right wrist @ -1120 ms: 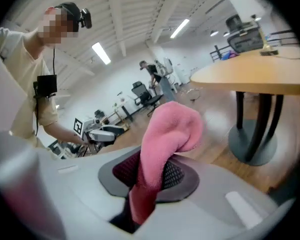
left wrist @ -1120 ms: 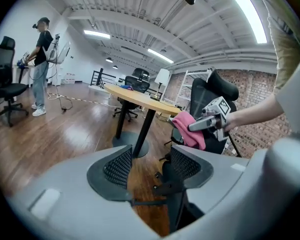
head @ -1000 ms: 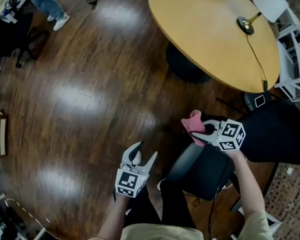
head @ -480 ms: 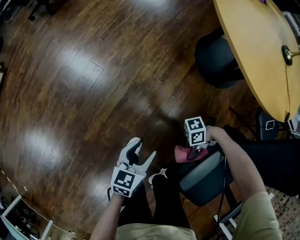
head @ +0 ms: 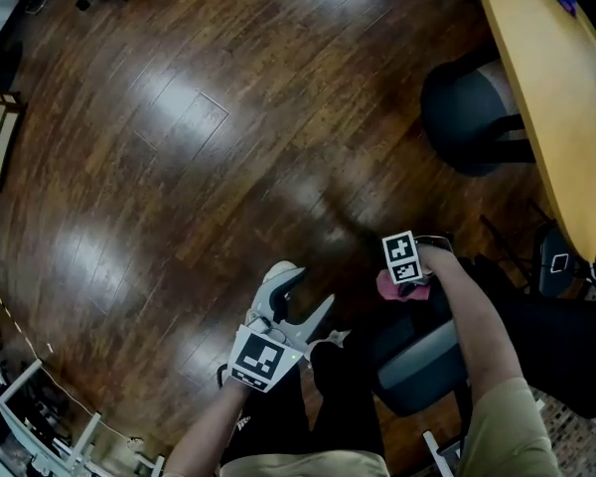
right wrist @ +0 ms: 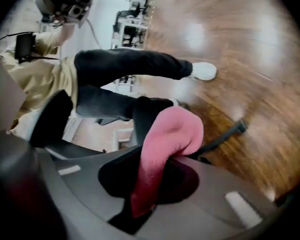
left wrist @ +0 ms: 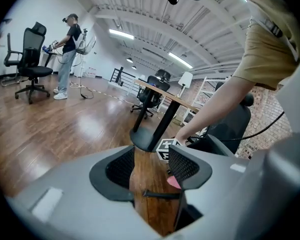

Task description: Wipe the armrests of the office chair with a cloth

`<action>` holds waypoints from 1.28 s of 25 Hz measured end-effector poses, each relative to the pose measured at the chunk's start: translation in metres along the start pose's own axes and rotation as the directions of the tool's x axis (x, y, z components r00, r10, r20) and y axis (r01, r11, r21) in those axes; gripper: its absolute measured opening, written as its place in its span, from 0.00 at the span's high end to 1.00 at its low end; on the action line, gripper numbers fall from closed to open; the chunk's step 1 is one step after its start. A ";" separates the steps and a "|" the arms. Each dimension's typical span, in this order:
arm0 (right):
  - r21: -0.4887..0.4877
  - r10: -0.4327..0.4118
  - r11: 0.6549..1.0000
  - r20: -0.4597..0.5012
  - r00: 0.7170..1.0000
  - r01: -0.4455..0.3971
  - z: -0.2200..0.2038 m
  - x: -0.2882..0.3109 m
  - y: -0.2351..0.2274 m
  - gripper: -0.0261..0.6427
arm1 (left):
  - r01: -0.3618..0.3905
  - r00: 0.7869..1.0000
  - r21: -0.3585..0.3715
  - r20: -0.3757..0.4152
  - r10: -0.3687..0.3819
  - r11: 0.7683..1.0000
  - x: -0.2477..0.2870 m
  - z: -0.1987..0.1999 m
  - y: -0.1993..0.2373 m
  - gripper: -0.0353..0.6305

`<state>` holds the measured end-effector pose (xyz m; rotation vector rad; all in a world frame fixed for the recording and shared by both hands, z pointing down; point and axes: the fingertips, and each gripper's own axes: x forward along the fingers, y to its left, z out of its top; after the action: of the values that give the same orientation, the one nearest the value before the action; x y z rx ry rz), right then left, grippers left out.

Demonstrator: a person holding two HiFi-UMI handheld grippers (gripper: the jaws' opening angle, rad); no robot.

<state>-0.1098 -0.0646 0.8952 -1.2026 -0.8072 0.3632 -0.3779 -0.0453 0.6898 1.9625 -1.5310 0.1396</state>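
The person stands close to the office chair (head: 417, 364), which is at their right side. The right gripper (right wrist: 152, 181) has its fingers pressed together on a pink cloth (right wrist: 171, 134). The lower end of the cloth is pinched between them, and the thick folded part stands out in front, past the fingertips. From above, the cloth shows only as a small pink patch under the marker cube, just at the edge of the chair. I cannot tell if it already touches an armrest.

The left gripper (left wrist: 152, 170) hangs in front of the person's leg, apart from the chair. Its fingers are half apart and have just been closing somewhat. There is nothing between them; only the wooden floor (head: 179, 127) is seen through the gap.

The cloth looks like a soft, fluffy material, very light and limp. I think it will bend and bunch easily, and it should not slip out from a firm pinch. The hold seems good to me: it is taken at one end, with a thick wad left free for rubbing. If too little sticks out, the hard fingers could scrape the armrest instead.
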 end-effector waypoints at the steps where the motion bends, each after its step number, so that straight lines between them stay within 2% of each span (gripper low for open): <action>1: 0.034 -0.075 0.997 0.014 0.997 0.074 -0.006 0.002 -0.022 0.87 | 0.008 1.000 0.005 -0.007 -0.008 1.000 0.000 -0.003 -0.002 0.65; 5: 0.159 -0.296 0.945 0.057 0.953 0.285 -0.015 0.007 -0.073 0.87 | 0.011 0.999 -0.011 -0.037 -0.011 1.000 -0.008 -0.023 -0.005 0.65; 7: 0.183 -0.348 0.925 0.050 0.936 0.334 -0.016 0.005 -0.082 0.87 | 0.006 0.998 -0.018 -0.056 -0.007 1.000 -0.012 -0.034 -0.007 0.65; 8: 0.164 -0.336 0.932 0.059 0.940 0.323 -0.014 0.001 -0.077 0.87 | 0.007 0.998 -0.017 -0.063 -0.008 1.000 -0.013 -0.037 -0.009 0.65; 10: 0.077 -0.246 0.968 0.127 0.961 0.238 -0.004 -0.014 -0.046 0.87 | 0.013 0.998 -0.010 -0.066 -0.014 1.000 -0.012 -0.036 -0.015 0.65; 12: -0.039 -0.101 0.993 0.244 0.965 0.114 0.010 -0.045 0.007 0.87 | 0.014 0.999 -0.009 -0.051 -0.015 1.000 -0.010 -0.026 -0.016 0.65; 13: -0.100 -0.018 0.994 0.305 0.952 0.051 0.016 -0.062 0.036 0.87 | 0.012 0.999 -0.015 -0.038 -0.012 1.000 -0.008 -0.019 -0.014 0.65; 15: -0.219 0.160 0.973 0.394 0.905 -0.076 0.019 -0.089 0.091 0.87 | 0.004 1.000 -0.026 -0.011 -0.005 1.000 -0.004 -0.004 -0.012 0.65; 17: -0.293 0.298 0.938 0.402 0.866 -0.186 0.012 -0.096 0.128 0.87 | 0.003 1.000 -0.025 0.008 -0.003 1.000 0.001 0.008 -0.012 0.65; 19: -0.294 0.360 0.919 0.357 0.862 -0.262 -0.003 -0.088 0.143 0.87 | 0.012 1.000 -0.013 0.017 -0.012 1.000 0.008 0.015 -0.016 0.65; 21: -0.256 0.387 0.915 0.344 0.855 -0.311 -0.011 -0.082 0.146 0.88 | 0.029 0.999 -0.004 0.014 -0.029 1.000 0.014 0.016 -0.022 0.65; 24: -0.245 0.456 0.887 0.345 0.820 -0.390 -0.010 -0.080 0.146 0.89 | 0.043 0.999 -0.005 -0.011 -0.043 0.999 0.015 0.009 -0.027 0.65; 25: -0.246 0.468 0.882 0.339 0.816 -0.403 -0.009 -0.076 0.142 0.87 | 0.039 0.999 -0.007 -0.022 -0.040 0.999 0.015 0.004 -0.027 0.65; 26: -0.243 0.459 0.886 0.341 0.820 -0.395 -0.007 -0.072 0.134 0.87 | 0.034 0.999 -0.011 -0.030 -0.034 0.999 0.015 0.000 -0.026 0.65; 28: -0.214 0.398 0.916 0.383 0.834 -0.340 -0.005 -0.062 0.105 0.87 | 0.022 0.999 -0.023 -0.040 -0.023 0.999 0.016 -0.007 -0.023 0.65; 30: -0.155 0.330 0.944 0.475 0.816 -0.292 -0.007 -0.056 0.073 0.86 | 0.015 0.999 -0.029 -0.050 -0.016 0.999 0.017 -0.011 -0.020 0.65; 31: -0.110 0.274 0.961 0.516 0.811 -0.255 -0.011 -0.054 0.054 0.86 | 0.013 0.998 -0.029 -0.054 -0.015 0.999 0.018 -0.013 -0.019 0.65; 32: -0.054 0.193 0.979 0.539 0.820 -0.195 -0.018 -0.050 0.032 0.87 | 0.011 0.998 -0.029 -0.056 -0.012 1.000 0.019 -0.014 -0.017 0.65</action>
<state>-0.1250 -0.0980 0.8452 -1.1941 -1.1714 0.9046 -0.3522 -0.0517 0.7018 1.9284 -1.4777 0.1649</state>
